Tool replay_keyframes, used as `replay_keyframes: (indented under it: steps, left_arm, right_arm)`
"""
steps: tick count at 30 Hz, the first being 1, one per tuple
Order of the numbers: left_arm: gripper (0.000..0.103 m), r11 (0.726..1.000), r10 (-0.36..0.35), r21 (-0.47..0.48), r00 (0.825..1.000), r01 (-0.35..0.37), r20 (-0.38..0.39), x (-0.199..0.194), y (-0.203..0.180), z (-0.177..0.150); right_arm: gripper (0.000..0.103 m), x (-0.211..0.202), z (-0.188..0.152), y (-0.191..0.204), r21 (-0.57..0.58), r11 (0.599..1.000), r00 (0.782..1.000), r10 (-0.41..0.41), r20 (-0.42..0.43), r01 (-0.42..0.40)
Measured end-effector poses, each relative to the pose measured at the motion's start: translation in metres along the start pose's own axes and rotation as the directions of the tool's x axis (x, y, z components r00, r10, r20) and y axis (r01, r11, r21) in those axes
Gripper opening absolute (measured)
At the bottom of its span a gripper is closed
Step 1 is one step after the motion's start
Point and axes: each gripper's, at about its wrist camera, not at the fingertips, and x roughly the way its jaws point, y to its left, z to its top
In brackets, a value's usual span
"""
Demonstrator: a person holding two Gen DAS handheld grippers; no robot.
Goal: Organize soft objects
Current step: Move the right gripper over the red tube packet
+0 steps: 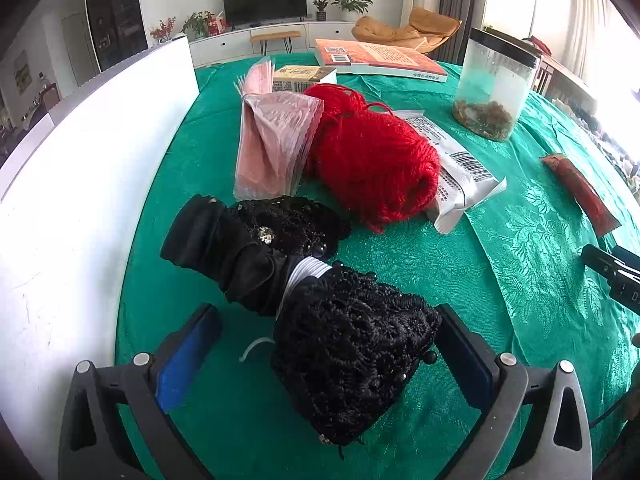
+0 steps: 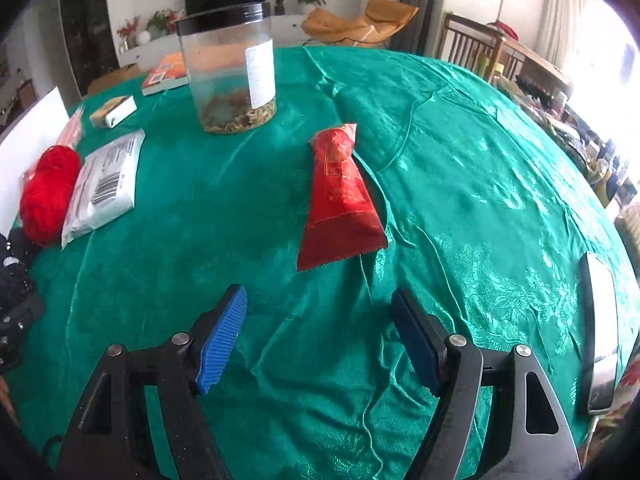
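The left gripper [image 1: 326, 354] has its fingers spread wide around the near end of a black crocheted bundle [image 1: 352, 352] lying on the green tablecloth [image 1: 520, 280]; the right pad seems to touch the fabric, the left pad stands apart from it. Just beyond the bundle lies a red ball of yarn [image 1: 372, 160], touching a pink stack of sheets [image 1: 276, 144] and a white packet [image 1: 460, 164]. The right gripper [image 2: 320, 336] hovers with fingers spread over bare cloth, near a red pouch [image 2: 340, 196]. A clear jar [image 2: 230, 68] stands farther back.
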Motion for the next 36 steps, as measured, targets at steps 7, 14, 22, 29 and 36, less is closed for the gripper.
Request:
replay_keyframes:
  steps: [7,14,22,29,36]
  left_arm:
    - [0.103,1.0,0.0,0.0,1.0,0.0,0.0,0.0,0.0002,-0.0002]
    - [0.103,1.0,0.0,0.0,1.0,0.0,0.0,0.0,0.0003,-0.0004]
    - [0.103,1.0,0.0,0.0,1.0,0.0,0.0,-0.0001,0.0004,-0.0005]
    - [0.103,1.0,0.0,0.0,1.0,0.0,0.0,-0.0001,0.0004,-0.0006]
    - [0.103,1.0,0.0,-0.001,1.0,0.0,0.001,0.0,0.0006,-0.0006]
  right_arm:
    - [0.087,0.003,-0.0026,-0.0082,0.053,0.998,1.0,0.016,-0.004,-0.016]
    - [0.088,0.003,-0.0024,-0.0062,0.053,0.998,1.0,0.016,-0.004,-0.016]
    - [0.088,0.003,-0.0022,-0.0061,0.053,0.998,1.0,0.017,-0.004,-0.016]
    - [0.088,0.0028,-0.002,-0.0065,0.053,0.998,1.0,0.017,-0.004,-0.017]
    - [0.088,0.0028,-0.0019,-0.0066,0.053,0.998,1.0,0.017,-0.004,-0.017]
